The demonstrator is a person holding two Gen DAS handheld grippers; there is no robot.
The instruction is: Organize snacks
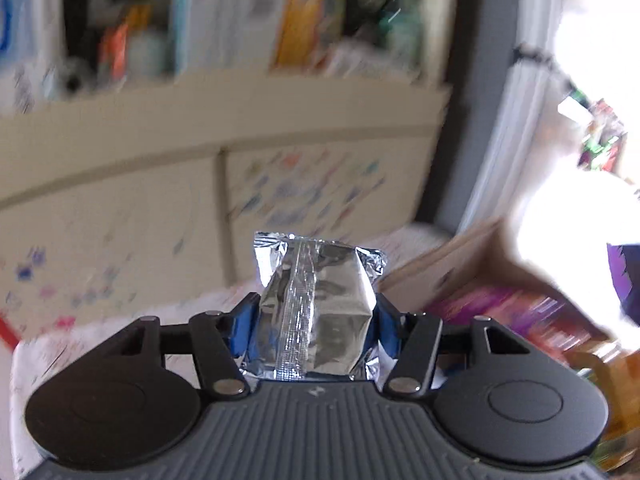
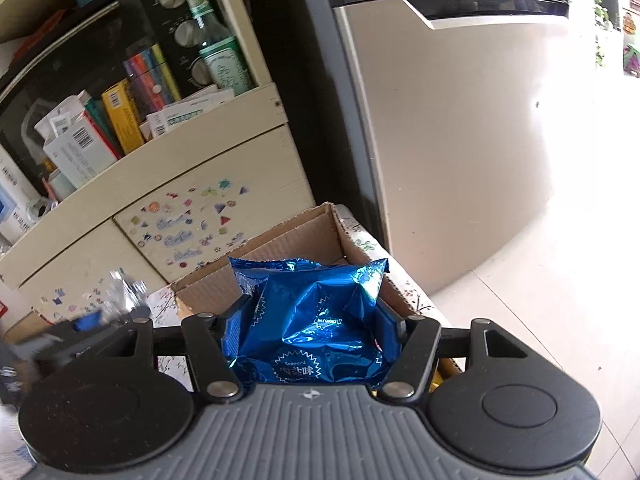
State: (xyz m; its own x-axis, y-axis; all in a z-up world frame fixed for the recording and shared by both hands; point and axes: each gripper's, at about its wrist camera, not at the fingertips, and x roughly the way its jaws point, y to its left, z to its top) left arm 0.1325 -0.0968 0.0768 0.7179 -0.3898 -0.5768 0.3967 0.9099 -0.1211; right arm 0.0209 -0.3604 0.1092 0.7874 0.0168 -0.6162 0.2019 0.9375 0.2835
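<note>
Holding stock at this moment, listed by tool:

Left tool (image 1: 316,312): your blue pads are clamped on a silver foil snack packet (image 1: 316,300), seam side up, its crimped top edge standing clear beyond the fingertips. The left-wrist view is badly blurred; behind the packet you have a cream cabinet (image 1: 160,200) with coloured stickers on its doors, and a cardboard box (image 1: 460,256) to the right with purple and pink packs inside, brands unreadable.

Right tool (image 2: 312,320): your pads are pressed onto a blue foil snack packet (image 2: 312,320), crumpled, with a starburst badge reading "Seaweed" facing the camera. It hangs over the near edge of the cardboard box (image 2: 280,240), which is open at the top; the part of its inside that shows is bare.

Surroundings, right-wrist view: cabinet shelf (image 2: 180,136) carrying upright cartons, books and a green-labelled bottle (image 2: 216,36); a beige refrigerator (image 2: 460,140) just right of the box; pale tiled floor (image 2: 560,280) below it. Your left tool appears at the far left as a blur with a glint of silver foil.
</note>
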